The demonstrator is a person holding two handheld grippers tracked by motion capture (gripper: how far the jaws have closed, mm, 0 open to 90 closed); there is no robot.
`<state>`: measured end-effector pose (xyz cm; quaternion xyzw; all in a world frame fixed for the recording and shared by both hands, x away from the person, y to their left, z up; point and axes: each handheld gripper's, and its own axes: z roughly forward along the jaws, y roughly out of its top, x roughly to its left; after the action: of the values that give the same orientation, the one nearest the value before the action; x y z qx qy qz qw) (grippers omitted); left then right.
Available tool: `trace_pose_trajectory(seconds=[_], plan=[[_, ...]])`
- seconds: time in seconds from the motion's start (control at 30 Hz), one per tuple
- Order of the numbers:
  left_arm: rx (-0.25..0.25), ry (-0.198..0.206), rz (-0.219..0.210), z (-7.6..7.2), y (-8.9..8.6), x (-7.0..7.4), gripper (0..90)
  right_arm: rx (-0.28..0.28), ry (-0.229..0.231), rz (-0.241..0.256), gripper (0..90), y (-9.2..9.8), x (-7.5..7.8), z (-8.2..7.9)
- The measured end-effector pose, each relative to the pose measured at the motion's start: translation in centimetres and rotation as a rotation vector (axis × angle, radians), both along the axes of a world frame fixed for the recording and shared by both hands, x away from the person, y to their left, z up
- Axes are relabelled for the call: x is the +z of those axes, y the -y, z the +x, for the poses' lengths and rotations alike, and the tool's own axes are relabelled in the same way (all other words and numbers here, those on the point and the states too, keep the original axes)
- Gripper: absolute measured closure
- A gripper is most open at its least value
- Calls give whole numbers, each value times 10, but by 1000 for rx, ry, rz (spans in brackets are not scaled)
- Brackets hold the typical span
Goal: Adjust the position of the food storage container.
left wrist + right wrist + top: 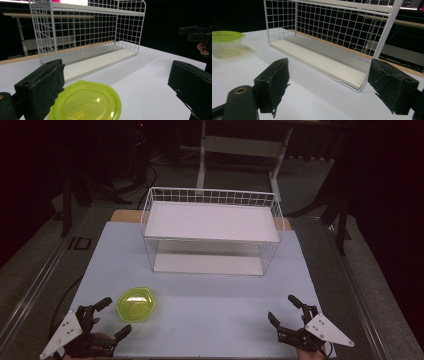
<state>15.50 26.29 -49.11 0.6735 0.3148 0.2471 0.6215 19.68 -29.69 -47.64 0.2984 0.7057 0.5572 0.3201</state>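
High view: the left tool (111,318) rests at the near left corner of the white worktop (210,320), jaws spread wide and holding nothing. A lidded container with a yellow-green lid (136,304) stands just beside it, toward the middle, untouched. The right tool (283,310) lies at the near right corner, well apart, jaws likewise spread and empty. A white wire rack (212,230) with two shelves stands farther back at the centre. Left gripper view: the container (86,103) sits low between the parted jaws, the rack (87,37) behind it. Right gripper view: the container (225,43) appears far left, beside the rack (332,37).
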Motion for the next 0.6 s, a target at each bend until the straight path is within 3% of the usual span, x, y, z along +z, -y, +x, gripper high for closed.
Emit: trace_pose_trajectory(seconds=[0.1,0.23,0.4,0.47,0.6], plan=[[-5,-12,-2,-1,0,0,12,4,-3,-2,168,-1,-1,1],[27,14,3,-2,1,2,12,8,0,0,167,-1,0,1],[62,-17,14,-2,0,10,11,5,-5,5,167,-1,-1,1],[94,-11,24,-2,-3,15,22,4,-4,5,167,-1,0,1],[84,-24,-2,2,-11,20,337,8,2,6,167,-3,2,-1]])
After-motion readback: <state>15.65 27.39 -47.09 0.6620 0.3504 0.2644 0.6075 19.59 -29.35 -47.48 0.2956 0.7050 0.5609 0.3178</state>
